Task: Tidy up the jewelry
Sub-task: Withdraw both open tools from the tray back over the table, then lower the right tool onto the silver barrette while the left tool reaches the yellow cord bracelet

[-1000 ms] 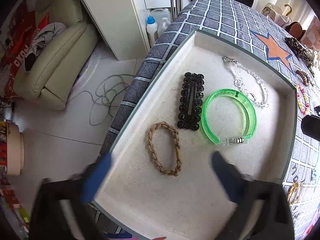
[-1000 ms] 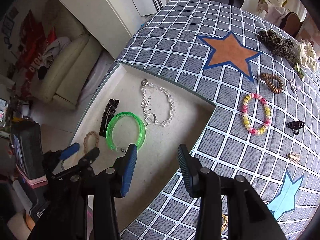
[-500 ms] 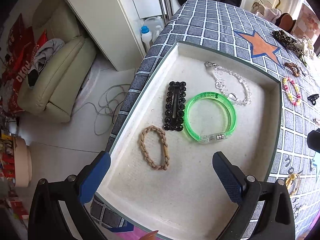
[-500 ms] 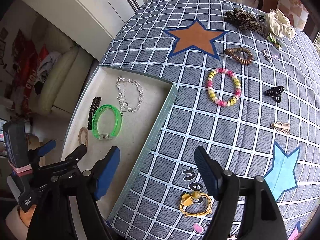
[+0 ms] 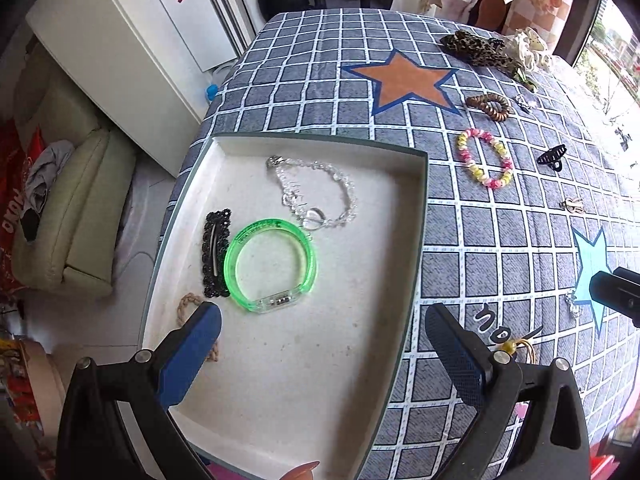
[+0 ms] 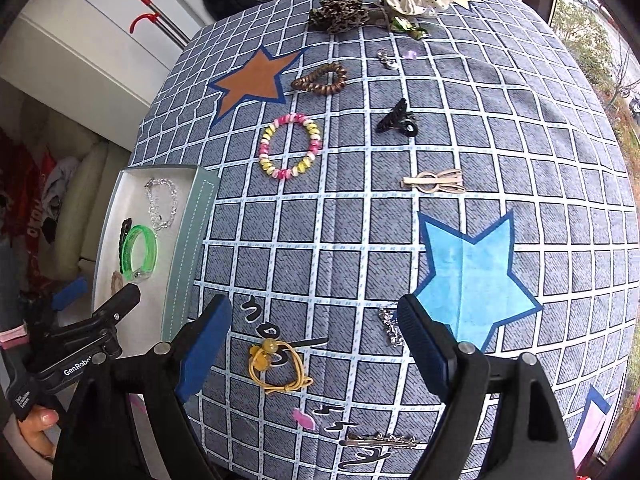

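Your left gripper (image 5: 320, 344) points steeply down, jaws spread wide, nothing between its blue pads (image 5: 192, 356). Your right gripper (image 6: 316, 344) also points steeply down; its jaws have just been opening and stand wide, nothing gripped. Your fingers (image 6: 38, 426) hold the left gripper's handle.
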Available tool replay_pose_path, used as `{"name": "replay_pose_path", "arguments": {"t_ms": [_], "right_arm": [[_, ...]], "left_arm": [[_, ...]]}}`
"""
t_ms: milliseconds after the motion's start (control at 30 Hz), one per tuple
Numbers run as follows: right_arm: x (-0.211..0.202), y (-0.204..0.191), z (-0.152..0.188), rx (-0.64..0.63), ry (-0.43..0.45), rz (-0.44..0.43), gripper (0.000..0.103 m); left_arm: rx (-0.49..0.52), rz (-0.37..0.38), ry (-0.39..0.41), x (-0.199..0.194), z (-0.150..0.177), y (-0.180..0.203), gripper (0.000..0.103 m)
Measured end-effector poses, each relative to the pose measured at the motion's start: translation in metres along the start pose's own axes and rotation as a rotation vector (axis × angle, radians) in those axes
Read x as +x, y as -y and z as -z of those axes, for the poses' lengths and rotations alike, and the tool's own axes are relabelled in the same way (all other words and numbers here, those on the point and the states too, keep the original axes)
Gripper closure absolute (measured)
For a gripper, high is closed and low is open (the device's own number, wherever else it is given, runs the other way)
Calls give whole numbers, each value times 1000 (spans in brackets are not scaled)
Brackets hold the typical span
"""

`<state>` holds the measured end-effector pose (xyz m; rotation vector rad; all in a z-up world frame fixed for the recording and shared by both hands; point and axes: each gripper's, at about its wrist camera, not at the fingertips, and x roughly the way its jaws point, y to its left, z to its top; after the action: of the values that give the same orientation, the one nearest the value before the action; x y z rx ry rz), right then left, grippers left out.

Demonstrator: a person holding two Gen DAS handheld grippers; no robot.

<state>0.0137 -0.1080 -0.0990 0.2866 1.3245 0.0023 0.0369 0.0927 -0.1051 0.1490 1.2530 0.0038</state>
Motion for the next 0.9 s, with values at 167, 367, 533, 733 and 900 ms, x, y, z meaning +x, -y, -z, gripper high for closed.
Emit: {"name": "replay_pose_path", "arguments": {"t_ms": [167,367,533,733,900], "right_arm": [[-9,33,5,67,19,17,1],[-14,62,14,107,25,18,0],[-17,79,18,97,7,72,0],[-18,90,32,89,-35,76,0],[-15,90,60,49,-71,87,0]], "left_arm": [[64,23,12,-3,-8,33,0],[123,43,24,-4,-17,65,0],[140,63,16,-1,-23,81,0],[154,112,-28,7,-17,93,0],[185,151,-54,3,6,102,0]]}}
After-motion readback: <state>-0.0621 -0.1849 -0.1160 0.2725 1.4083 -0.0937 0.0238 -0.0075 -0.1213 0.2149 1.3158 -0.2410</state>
